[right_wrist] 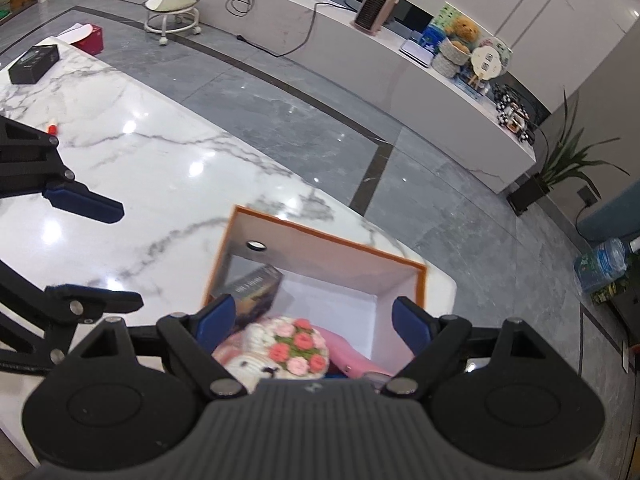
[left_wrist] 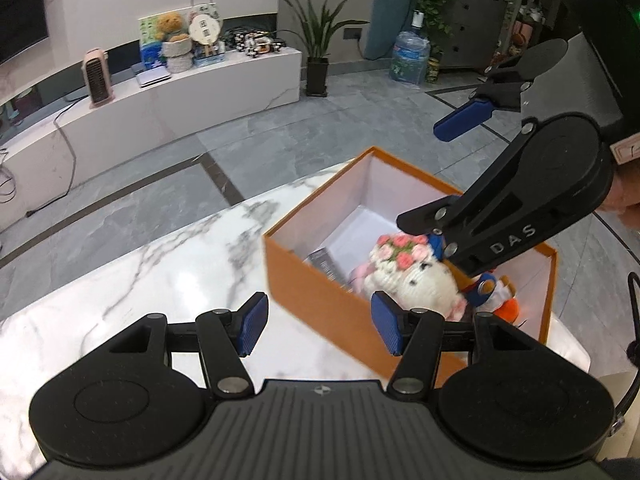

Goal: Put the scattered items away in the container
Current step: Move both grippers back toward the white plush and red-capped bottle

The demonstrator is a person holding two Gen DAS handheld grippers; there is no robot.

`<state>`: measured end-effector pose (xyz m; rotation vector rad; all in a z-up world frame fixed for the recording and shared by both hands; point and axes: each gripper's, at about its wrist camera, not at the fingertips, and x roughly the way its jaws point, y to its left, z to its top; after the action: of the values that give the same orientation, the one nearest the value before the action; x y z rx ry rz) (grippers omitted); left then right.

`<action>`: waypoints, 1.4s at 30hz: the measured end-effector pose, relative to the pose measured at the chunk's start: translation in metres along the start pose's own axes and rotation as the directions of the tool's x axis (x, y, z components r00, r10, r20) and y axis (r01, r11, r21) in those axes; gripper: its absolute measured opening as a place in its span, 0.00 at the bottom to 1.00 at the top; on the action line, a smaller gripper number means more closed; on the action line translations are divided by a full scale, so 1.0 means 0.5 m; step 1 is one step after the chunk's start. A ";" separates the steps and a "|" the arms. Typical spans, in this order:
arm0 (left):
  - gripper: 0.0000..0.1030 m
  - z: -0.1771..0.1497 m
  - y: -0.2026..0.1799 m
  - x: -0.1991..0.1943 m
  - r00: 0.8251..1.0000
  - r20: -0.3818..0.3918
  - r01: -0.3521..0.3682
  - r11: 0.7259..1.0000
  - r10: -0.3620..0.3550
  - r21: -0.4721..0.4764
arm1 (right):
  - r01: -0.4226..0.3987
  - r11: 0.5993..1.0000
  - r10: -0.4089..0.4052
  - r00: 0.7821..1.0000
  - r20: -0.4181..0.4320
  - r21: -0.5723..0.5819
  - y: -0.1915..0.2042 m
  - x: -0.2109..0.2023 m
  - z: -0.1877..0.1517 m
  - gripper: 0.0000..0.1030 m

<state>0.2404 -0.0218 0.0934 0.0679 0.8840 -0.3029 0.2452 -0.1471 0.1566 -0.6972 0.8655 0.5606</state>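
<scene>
Left gripper [left_wrist: 320,326]: jaws wide, holding nothing, poised over the marble table [left_wrist: 160,280] just beside the orange box [left_wrist: 320,300]. Right gripper [right_wrist: 316,322]: jaws wide, directly above the crocheted doll [right_wrist: 280,354], which lies inside the box alongside a dark book [right_wrist: 252,292] and a smaller toy [left_wrist: 500,296]. Still out on the table: black case [right_wrist: 34,64], small red-and-white item [right_wrist: 53,129]. Risk: the doll sits high and close between the fingers; lifting away carelessly could snag its yarn and drag it back out.
</scene>
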 end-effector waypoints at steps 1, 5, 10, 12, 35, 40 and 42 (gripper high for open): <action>0.65 -0.005 0.008 -0.006 1.000 0.000 -0.006 1.000 0.006 -0.004 | -0.001 1.000 0.001 1.000 0.003 -0.006 0.008 -0.003 0.005 0.84; 0.65 -0.030 0.037 -0.030 1.000 -0.002 -0.027 0.999 0.027 -0.019 | -0.012 1.000 0.012 1.000 0.016 -0.022 0.040 -0.013 0.024 0.85; 0.65 -0.073 0.065 -0.065 0.999 -0.008 -0.047 0.998 0.047 -0.034 | -0.037 0.998 0.038 0.999 0.024 -0.043 0.086 -0.015 0.039 0.85; 0.65 -0.092 0.077 -0.076 0.998 -0.014 -0.056 0.998 0.055 -0.042 | -0.047 0.998 0.048 0.999 0.024 -0.049 0.104 -0.011 0.043 0.85; 0.65 -0.345 0.241 -0.224 0.984 -0.076 -0.176 0.959 0.162 -0.223 | -0.130 0.979 0.135 0.990 0.026 -0.155 0.309 -0.019 0.090 0.86; 0.67 -0.393 0.265 -0.250 0.981 -0.078 -0.190 0.950 0.176 -0.247 | -0.143 0.972 0.148 0.989 0.013 -0.185 0.345 -0.017 0.094 0.86; 0.67 -0.414 0.280 -0.257 0.979 -0.086 -0.201 0.943 0.184 -0.266 | -0.149 0.970 0.154 0.988 0.011 -0.192 0.357 -0.015 0.099 0.86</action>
<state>0.0489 0.1797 0.0515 -0.0937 0.9644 0.0066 0.1418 0.0043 0.1287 -0.8000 0.8521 0.7960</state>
